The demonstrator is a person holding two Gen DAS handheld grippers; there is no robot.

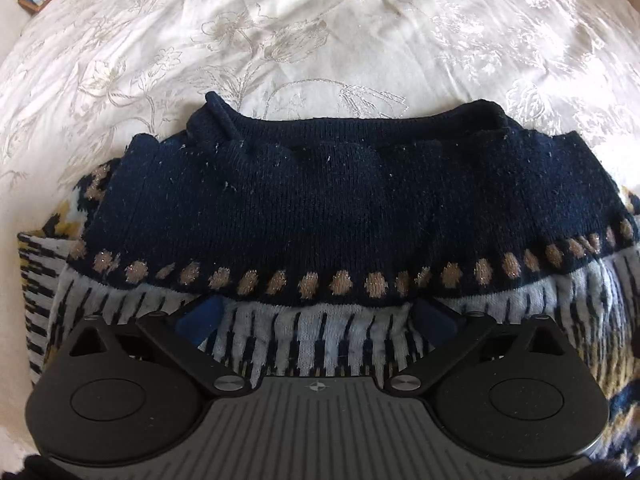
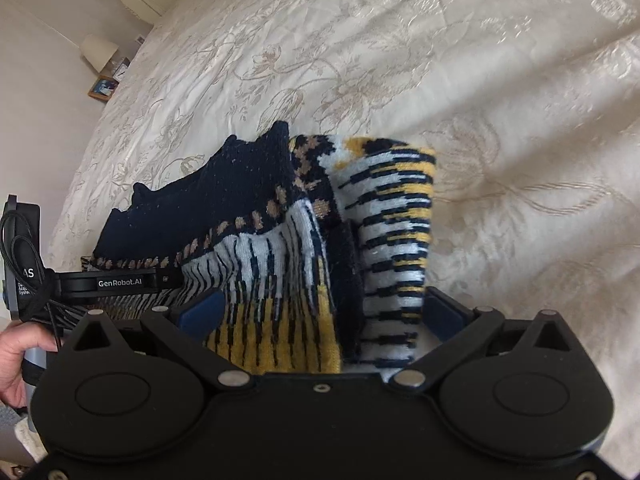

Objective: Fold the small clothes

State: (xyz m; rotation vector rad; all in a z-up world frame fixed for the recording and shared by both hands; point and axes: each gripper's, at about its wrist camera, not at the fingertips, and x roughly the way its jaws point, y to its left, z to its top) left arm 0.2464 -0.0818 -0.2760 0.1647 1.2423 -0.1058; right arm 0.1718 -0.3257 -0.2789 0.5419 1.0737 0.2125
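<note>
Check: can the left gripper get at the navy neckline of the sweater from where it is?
Probably yes. The left gripper stands open over the striped hem side, and the navy neckline lies beyond it on the sweater, uncovered, with only bedspread past it.

Both grippers' fingertips are hidden under the folded sweater (image 1: 344,208), the left gripper (image 2: 100,282) is cut off at the frame edge with the hand (image 2: 16,364) holding it (only partly visible), and the small framed picture (image 2: 103,87) is too tiny to read.

"GenRobot.AI" on left tool (image 2: 120,282); "AS" on its body.
</note>
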